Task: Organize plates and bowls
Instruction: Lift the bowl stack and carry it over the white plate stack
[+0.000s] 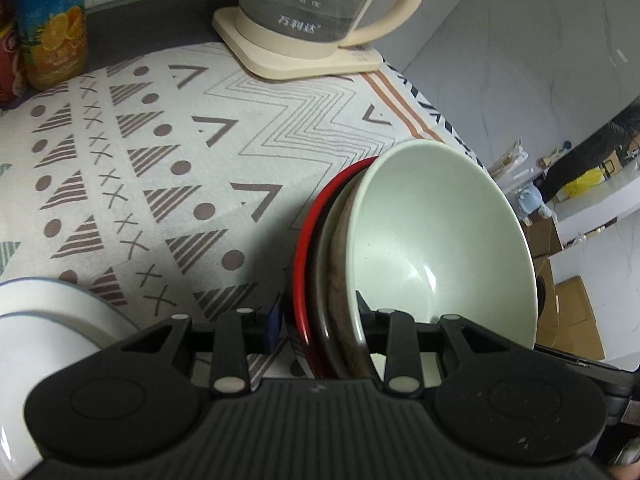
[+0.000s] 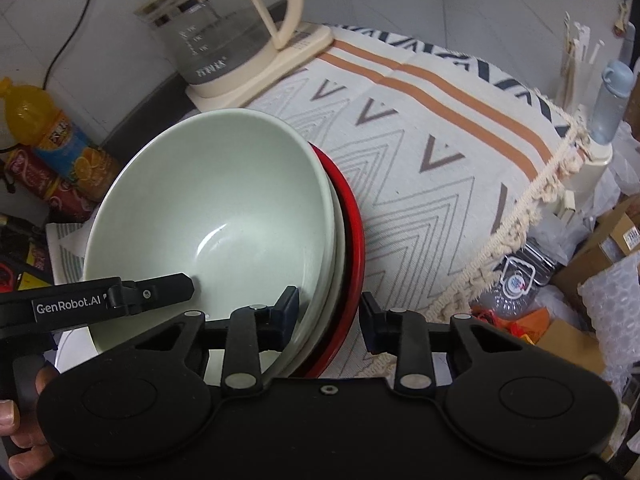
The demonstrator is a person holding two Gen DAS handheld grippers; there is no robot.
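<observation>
Both jaws narrow | left gripper (image 1: 320, 320), right gripper (image 2: 330, 312) clamp bowl stack (image 1: 432, 240) rims

The right gripper (image 2: 329, 312) clamps the rims of a pale green bowl (image 2: 208, 216) nested in a red plate (image 2: 354, 240) near the patterned tablecloth's (image 2: 440, 160) left edge.

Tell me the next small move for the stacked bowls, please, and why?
Probably lift the stack straight up with both together. The left gripper and right gripper each clamp opposite rims of the green bowl and red bowl.
</observation>
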